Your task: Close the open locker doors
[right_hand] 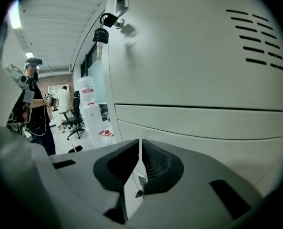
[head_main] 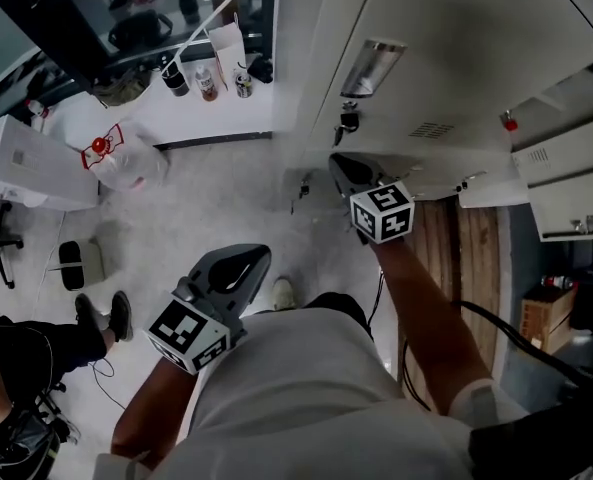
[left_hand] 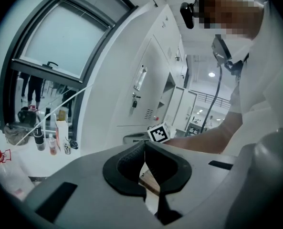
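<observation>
Pale grey lockers fill the upper right of the head view. The big door [head_main: 446, 58] in front of me has a recessed handle [head_main: 371, 68] and a key [head_main: 348, 120] hanging in its lock. Further right, two doors [head_main: 566, 183] [head_main: 491, 190] stand open. My right gripper [head_main: 348, 171] is low against the lockers, jaws shut with nothing between them. In the right gripper view its tips [right_hand: 140, 144] meet in front of a lower door panel [right_hand: 203, 123], under the keyed door [right_hand: 179, 42]. My left gripper [head_main: 238, 265] hangs back over the floor, shut and empty [left_hand: 144, 147].
A white counter [head_main: 231, 108] with bottles and a carton stands at the back left, with a white bag [head_main: 111, 158] on the floor beside it. A seated person's feet [head_main: 101, 313] are at the left. A cardboard box [head_main: 546, 313] and cables lie at the right. Another person [right_hand: 31, 104] stands down the corridor.
</observation>
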Demonstrator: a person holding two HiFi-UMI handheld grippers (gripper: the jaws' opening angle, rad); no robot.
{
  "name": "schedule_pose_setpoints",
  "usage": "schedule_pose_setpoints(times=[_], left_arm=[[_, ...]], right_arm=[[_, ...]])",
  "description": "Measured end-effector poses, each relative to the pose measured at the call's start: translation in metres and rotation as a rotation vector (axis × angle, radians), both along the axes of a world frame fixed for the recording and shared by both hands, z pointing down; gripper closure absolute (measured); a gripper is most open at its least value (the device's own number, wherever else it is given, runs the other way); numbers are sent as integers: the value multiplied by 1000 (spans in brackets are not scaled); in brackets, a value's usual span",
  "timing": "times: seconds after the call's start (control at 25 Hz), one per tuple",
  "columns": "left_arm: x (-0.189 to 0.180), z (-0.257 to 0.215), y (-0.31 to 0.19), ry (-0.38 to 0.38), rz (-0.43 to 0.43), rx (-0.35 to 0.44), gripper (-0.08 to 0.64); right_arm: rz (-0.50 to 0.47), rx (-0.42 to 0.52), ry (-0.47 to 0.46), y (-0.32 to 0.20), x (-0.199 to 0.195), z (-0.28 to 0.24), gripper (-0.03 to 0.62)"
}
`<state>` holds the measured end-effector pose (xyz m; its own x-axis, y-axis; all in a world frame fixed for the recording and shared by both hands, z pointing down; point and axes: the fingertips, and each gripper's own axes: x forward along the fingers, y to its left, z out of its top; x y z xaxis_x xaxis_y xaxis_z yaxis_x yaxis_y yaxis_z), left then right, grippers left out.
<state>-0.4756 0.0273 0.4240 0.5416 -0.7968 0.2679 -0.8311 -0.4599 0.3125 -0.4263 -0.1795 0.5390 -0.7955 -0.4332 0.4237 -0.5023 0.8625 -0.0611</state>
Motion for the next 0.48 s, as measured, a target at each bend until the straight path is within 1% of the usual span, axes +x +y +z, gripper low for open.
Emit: schedule_pose_setpoints(times=[0.16, 0.36, 0.48], left_arm=[[8, -1, -2, 8, 31, 11, 548], [8, -4, -6, 28, 23, 29, 548], [11, -3, -6, 39, 37, 34, 548]], right_arm=[[1, -7, 8, 5, 6, 0, 568], [-3, 3, 28, 12, 17, -4, 568], [-8, 7, 37, 23, 25, -9, 568]])
